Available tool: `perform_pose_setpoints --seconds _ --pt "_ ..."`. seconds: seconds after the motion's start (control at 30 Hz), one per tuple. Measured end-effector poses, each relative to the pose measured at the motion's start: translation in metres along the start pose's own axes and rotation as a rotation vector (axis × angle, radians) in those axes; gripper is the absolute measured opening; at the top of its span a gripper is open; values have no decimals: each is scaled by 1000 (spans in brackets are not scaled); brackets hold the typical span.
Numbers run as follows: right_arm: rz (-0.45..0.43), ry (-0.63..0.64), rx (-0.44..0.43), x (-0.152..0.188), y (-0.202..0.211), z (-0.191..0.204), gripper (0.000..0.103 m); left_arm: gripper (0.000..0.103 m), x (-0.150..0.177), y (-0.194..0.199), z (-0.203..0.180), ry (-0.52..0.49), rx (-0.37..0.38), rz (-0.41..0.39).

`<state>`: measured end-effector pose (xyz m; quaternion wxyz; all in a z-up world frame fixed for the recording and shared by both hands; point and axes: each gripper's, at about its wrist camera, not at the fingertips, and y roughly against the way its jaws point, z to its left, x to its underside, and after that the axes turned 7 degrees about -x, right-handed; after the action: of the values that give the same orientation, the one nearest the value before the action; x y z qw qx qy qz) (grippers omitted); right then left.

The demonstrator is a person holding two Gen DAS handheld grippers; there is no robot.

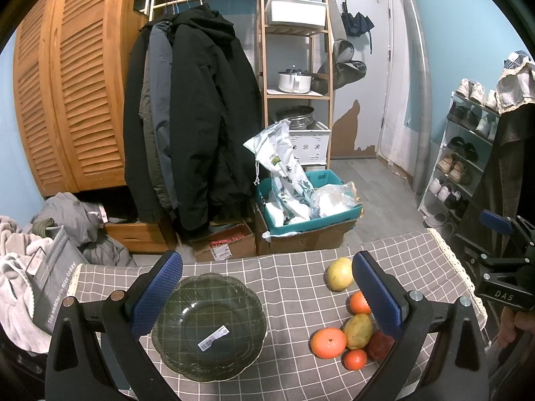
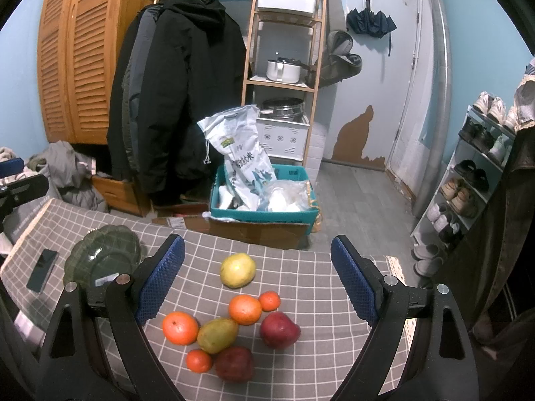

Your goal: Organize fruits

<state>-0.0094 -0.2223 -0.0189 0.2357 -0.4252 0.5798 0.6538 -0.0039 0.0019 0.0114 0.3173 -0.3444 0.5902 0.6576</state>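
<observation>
While both grippers (image 1: 267, 297) (image 2: 257, 280) hang spread and empty, pinch the firm, round orange (image 2: 245, 309) gently across its middle.

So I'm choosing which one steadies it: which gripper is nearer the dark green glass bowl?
Left. The left gripper hangs right over the dark green glass bowl; the right gripper is over the fruit, bowl off leftward.
</observation>
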Motion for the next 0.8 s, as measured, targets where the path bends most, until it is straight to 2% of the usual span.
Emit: perform_pose_setpoints --seconds 0.8 --pt "0 0 0 -1 0 0 87 102 0 -1 1 1 -10 6"
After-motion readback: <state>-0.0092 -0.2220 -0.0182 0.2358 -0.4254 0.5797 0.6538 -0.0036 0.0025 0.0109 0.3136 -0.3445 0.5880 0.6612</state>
